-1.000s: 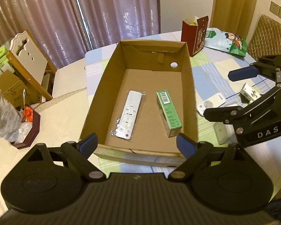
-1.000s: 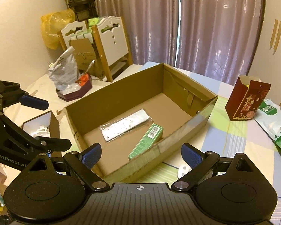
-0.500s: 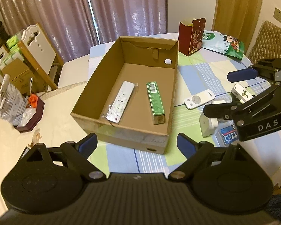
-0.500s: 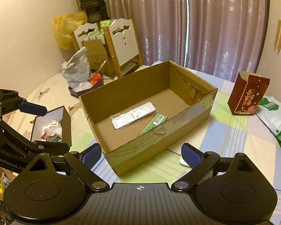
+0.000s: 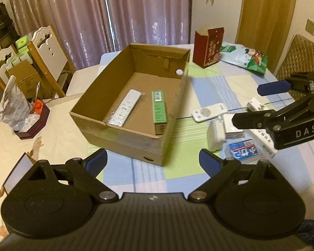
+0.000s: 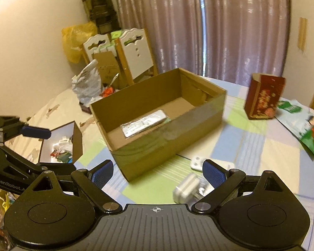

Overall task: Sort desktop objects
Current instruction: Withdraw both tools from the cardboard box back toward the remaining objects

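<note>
Both grippers are hanging empty: the left gripper (image 5: 151,160) is opening its jaws with nothing between them, and the right gripper (image 6: 158,172) is standing wide, gripping nothing. Beside the cardboard box (image 5: 123,138), to its right, the loose pieces are lying on the checked tablecloth (image 5: 207,87): a white remote (image 5: 209,112), a white adapter (image 6: 186,185), and small packets. Inside the box a wrapped remote (image 5: 124,107) and a green carton (image 5: 159,108) are already lying. The next pick probably wants the right gripper squared across the adapter's narrow sides, coming down steeply so neighbouring packets are not getting nudged.
</note>
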The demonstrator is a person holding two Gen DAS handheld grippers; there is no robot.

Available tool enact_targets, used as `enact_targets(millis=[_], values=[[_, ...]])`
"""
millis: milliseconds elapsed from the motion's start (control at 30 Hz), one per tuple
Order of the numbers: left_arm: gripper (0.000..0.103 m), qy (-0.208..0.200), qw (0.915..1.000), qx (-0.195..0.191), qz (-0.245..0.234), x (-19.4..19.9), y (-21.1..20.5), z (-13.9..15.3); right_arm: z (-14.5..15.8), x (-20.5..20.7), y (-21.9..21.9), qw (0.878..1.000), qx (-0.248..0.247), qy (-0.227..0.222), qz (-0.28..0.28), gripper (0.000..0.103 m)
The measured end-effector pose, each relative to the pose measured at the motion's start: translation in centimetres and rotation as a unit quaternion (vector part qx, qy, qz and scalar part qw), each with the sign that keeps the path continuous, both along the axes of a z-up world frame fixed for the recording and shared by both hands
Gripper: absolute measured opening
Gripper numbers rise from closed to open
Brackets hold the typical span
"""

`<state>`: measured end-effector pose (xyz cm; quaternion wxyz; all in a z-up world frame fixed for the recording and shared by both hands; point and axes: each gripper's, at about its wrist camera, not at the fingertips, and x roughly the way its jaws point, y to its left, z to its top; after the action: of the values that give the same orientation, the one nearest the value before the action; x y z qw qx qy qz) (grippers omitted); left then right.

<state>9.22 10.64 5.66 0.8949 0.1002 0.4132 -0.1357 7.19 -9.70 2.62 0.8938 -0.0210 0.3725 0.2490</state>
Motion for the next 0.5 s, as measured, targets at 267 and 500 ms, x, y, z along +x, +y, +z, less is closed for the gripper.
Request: enact_targets(millis=[267,500], values=[[0.093,-0.012,0.9998,-0.010,0.010,-3.0,-2.4,-1.0,0.0,-2.0,-5.3,0.998,0.018,0.010,-0.058,0.095],[0.092,0.000,0.9999,-0.014,0.007,-3.6,-4.0,-2.0,-0.5,-3.5,-8.7,0.996,0.021,0.022,-0.085,0.095]])
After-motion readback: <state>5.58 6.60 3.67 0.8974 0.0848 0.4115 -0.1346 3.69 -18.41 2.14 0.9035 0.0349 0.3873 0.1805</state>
